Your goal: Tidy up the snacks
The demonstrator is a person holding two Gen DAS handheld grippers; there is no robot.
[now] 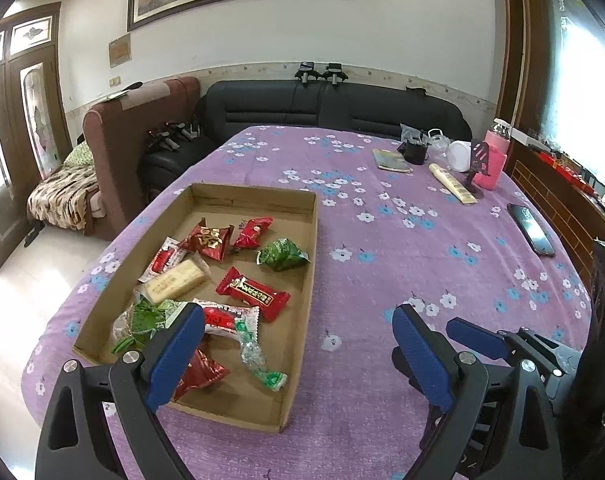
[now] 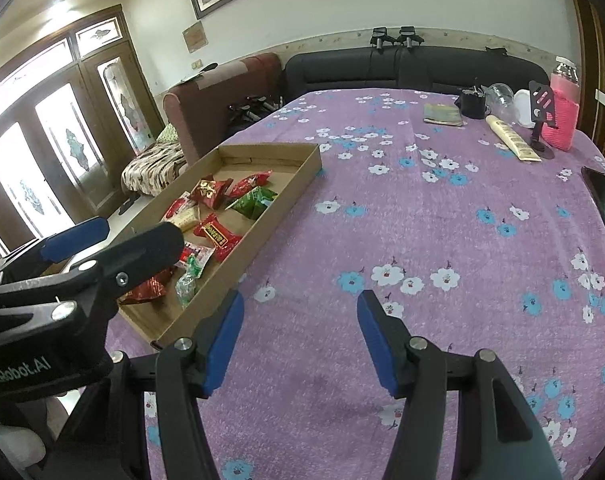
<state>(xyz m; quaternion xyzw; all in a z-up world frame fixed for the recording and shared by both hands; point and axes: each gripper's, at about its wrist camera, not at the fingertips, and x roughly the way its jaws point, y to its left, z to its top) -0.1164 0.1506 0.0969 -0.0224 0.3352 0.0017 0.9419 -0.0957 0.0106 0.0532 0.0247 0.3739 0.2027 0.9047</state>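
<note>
Snacks (image 1: 252, 291) lie in tray (image 1: 298, 320) on table (image 1: 382, 280).

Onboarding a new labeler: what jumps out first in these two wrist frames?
The shallow brown cardboard tray on the left of the table, holding a jumble of red, green and cream wrapped snacks. Next, the purple flower-printed tablecloth, bare across the middle, with a pink knit-sleeved bottle and other clutter at its far right corner. Both the left gripper and right gripper hang open and empty in the foreground.
</note>
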